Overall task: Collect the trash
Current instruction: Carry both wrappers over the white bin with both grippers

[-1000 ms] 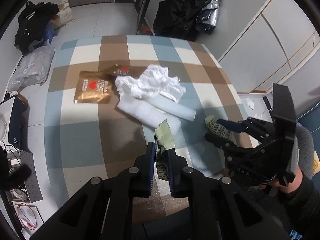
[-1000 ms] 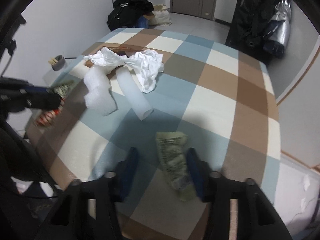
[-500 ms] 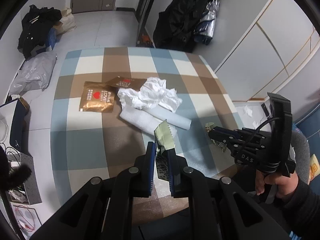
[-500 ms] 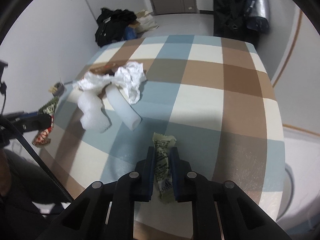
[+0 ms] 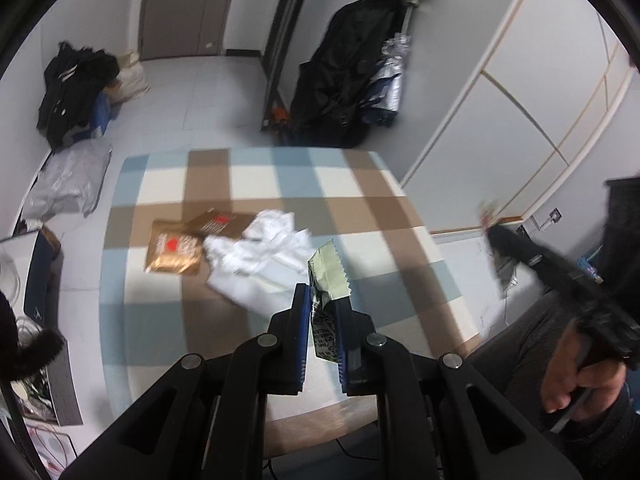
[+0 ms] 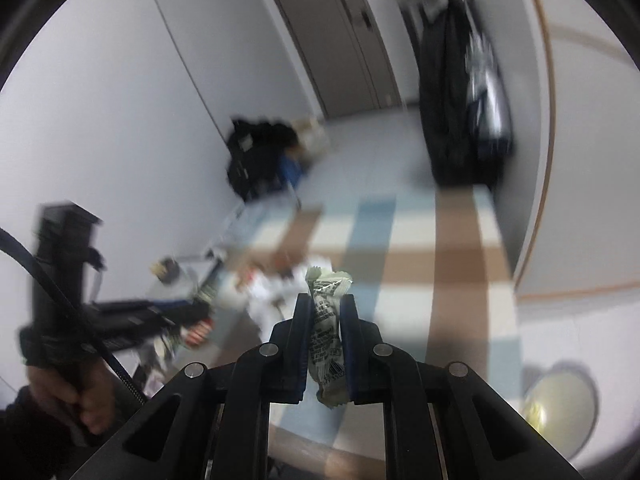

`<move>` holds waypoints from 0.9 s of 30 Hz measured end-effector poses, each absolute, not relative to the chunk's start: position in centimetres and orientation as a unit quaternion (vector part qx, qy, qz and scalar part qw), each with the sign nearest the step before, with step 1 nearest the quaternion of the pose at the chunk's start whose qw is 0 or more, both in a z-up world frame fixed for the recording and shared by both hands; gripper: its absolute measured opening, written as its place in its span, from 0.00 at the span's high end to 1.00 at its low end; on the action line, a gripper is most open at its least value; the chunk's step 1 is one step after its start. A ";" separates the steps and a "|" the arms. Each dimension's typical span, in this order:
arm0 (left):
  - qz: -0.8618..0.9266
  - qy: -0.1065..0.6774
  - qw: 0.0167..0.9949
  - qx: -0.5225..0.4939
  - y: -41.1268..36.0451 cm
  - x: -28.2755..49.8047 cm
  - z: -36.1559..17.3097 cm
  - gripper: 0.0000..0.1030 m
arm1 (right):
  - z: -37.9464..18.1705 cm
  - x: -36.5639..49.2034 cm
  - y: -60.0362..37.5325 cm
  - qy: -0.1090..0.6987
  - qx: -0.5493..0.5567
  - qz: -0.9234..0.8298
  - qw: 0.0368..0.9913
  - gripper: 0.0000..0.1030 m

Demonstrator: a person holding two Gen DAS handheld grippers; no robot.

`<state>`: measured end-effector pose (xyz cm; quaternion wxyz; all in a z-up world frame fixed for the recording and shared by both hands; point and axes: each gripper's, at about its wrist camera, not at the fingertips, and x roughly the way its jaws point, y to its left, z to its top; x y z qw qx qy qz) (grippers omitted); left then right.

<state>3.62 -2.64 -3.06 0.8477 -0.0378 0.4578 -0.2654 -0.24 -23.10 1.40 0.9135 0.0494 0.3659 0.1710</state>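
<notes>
While aloft, wrapper (image 6: 326, 316) in right claw (image 6: 325, 312)

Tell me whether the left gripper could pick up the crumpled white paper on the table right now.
Probably not yet. The left gripper is already shut on a green wrapper, so its jaws are occupied. The crumpled white paper lies uncovered on the checkered tablecloth just ahead, with nothing blocking the path.

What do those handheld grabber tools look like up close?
Each is matte black plastic: the left gripper and right gripper have two angled linkage bars with silver rivets, ending in fingers with blue pads. A black cable trails from the left one's handle.
</notes>
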 end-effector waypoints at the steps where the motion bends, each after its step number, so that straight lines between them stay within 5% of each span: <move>1: -0.269 0.456 0.847 -0.043 -3.2 3.6 -2.6 0.92 | 2.2 -0.4 -23.2 0.355 0.049 0.174 0.917 0.87; 14: -0.355 0.414 0.838 -0.037 -14.7 3.5 3.1 0.92 | 13.5 -4.2 -32.6 0.239 0.076 0.131 0.959 0.87; 27: -0.460 0.457 0.761 0.021 -29.1 4.3 0.2 0.92 | 12.1 -8.1 -47.8 0.248 0.116 -0.042 0.961 0.87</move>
